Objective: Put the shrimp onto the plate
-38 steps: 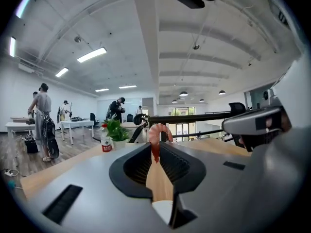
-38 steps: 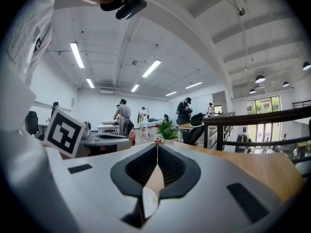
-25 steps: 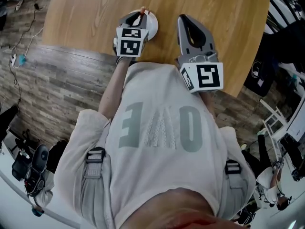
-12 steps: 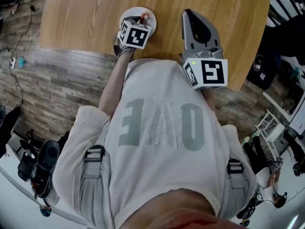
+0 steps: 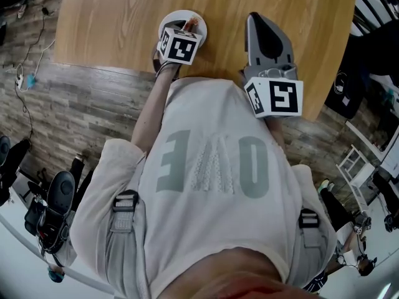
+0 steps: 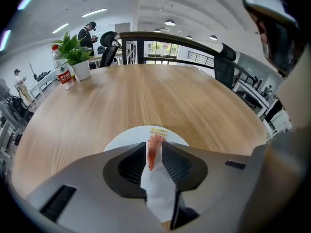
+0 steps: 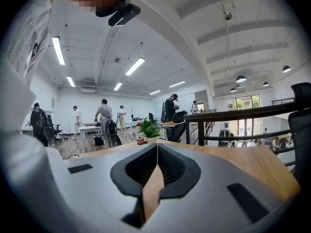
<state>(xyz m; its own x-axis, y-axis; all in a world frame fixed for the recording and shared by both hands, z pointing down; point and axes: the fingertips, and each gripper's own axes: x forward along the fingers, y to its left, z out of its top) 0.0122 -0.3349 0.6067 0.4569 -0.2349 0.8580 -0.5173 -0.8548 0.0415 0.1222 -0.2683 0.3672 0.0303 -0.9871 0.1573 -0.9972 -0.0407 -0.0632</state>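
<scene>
Left gripper (image 6: 154, 145): jaws just been opening, shrimp (image 6: 153, 152) loose between them over plate (image 6: 127, 137) | right gripper (image 7: 157, 147): closed, empty | remaining: drop shrimp, withdraw.

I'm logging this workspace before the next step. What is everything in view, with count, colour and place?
shrimp: 1, orange-pink, over the plate
plate: 1, white, on the table's near side
table: 1, light wood, under both tools
potted plant: 1, green in a white pot, on the table's far side
bottle: 1, clear with a red label, beside the potted plant
office chair: 1, black, behind the table
left tool: 1, grey, jaws just opening with the shrimp between them
right tool: 1, grey, shut and empty, above the table
</scene>
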